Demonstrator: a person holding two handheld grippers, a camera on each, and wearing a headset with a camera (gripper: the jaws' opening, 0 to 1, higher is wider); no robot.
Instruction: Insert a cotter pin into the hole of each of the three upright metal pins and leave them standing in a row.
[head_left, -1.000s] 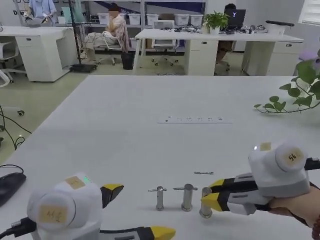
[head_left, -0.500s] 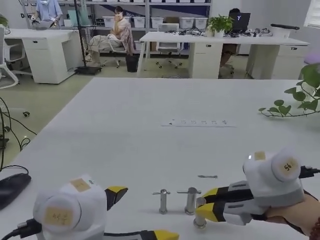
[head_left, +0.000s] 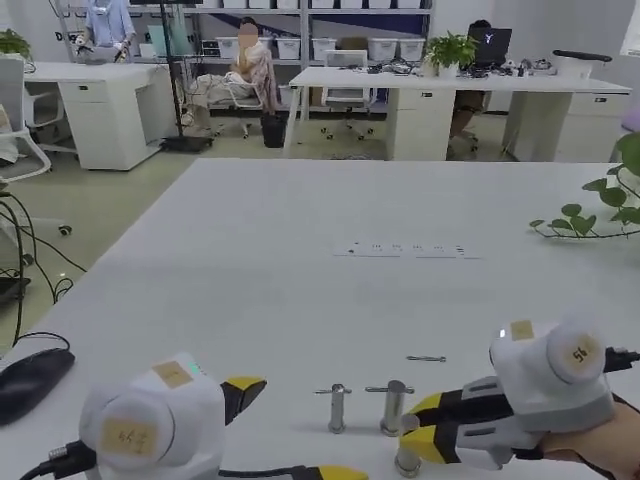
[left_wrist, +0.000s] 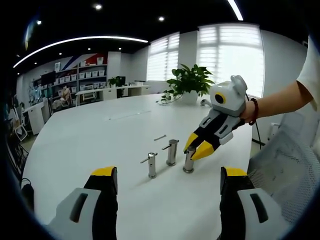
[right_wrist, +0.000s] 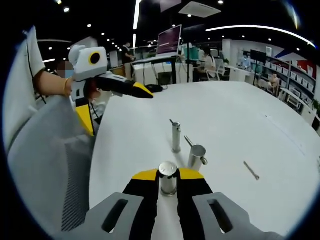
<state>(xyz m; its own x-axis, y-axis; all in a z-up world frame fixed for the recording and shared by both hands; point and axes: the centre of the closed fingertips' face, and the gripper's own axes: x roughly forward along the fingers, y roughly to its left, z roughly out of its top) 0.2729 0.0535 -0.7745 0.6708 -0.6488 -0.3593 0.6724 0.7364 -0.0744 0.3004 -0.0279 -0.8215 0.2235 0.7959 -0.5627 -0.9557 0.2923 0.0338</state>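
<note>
Head view: three upright pins (head_left: 392, 405), one loose cotter pin (head_left: 426, 358).

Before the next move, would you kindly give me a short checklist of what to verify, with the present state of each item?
1. Right gripper shut on the third pin: ok.
2. Third pin upright, in line with the other two: ok.
3. Cotter pin through the third pin: not ok, none shows on it.
4. Third pin's hole clear of the jaws: cannot tell, the jaws close around its upper part.
5. Loose cotter pin free on the table, beyond the row: ok.
6. Left gripper open, holding nothing, ready to fetch it: ok.
7. Left pin and middle pin standing, each with a cotter pin through: ok.
</note>
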